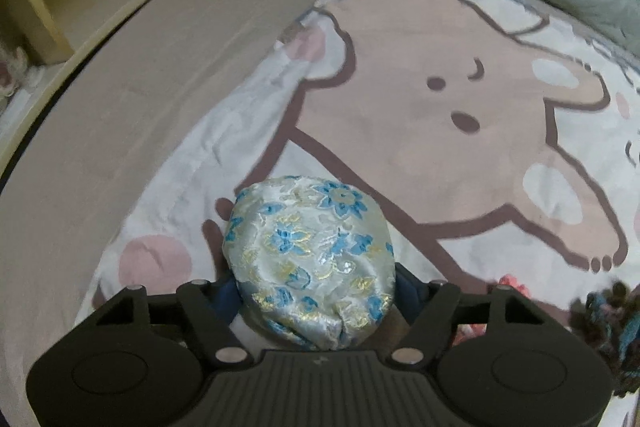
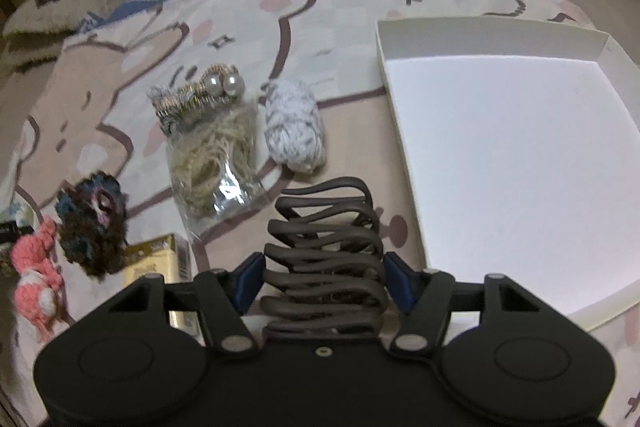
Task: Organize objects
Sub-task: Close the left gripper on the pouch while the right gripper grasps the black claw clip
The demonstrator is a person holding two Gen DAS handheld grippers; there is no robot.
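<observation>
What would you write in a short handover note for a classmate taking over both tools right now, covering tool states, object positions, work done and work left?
Left tool: closed on the floral brocade pouch, over the bedspread.
Right tool: closed on the dark wavy hair claw, beside the white box.
Box looks empty: nothing is placed yet.
Loose on the bedspread: grey-white yarn bundle, bag of beige cord, pearl hair piece, dark fuzzy scrunchie, pink knitted item, gold pack.
Left: probably box both held items, then the rest.
</observation>
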